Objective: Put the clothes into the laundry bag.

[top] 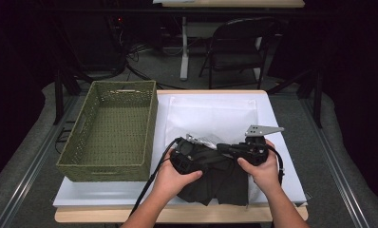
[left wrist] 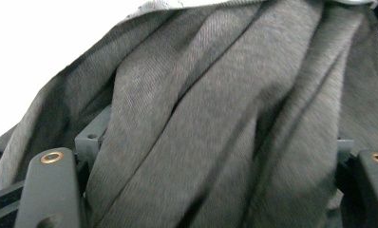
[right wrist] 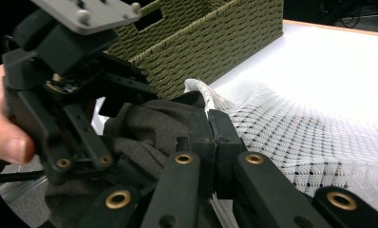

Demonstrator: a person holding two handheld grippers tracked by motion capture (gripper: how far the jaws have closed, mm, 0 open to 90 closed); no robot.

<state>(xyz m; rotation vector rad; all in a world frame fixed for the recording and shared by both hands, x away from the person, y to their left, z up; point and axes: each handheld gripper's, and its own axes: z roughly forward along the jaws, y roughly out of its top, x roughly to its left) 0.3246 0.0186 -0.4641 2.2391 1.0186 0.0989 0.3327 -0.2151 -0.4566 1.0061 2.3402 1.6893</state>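
Table (top: 282, 156) with a white top; an olive woven basket (top: 110, 130) stands well off to the left of both tools, nothing in it.

White mesh bag (top: 211, 116) lies flat, running away from the person beyond both tools. Its near edge is bunched up around the dark garment.

Dark garment (top: 215, 178), grey-black cloth in loose folds, sits directly under and between the two tools. Its bulk is toward the person, its far end at the bag's mouth. Long folds run away from the left tool toward the bag.

Right gripper (right wrist: 215, 135): jaws pressed together on the white rim of the bag, lifting that edge just over the garment. The hand holds it level, pointing left toward the other tool.

Left gripper (top: 183, 159): jaws standing apart, folds of the garment lying between them, pads not pressing on it. Nearer hand to the cloth's bulk, tool tipped down and forward.

Judgement: next move hinges on the garment going forward, under the lifted rim.
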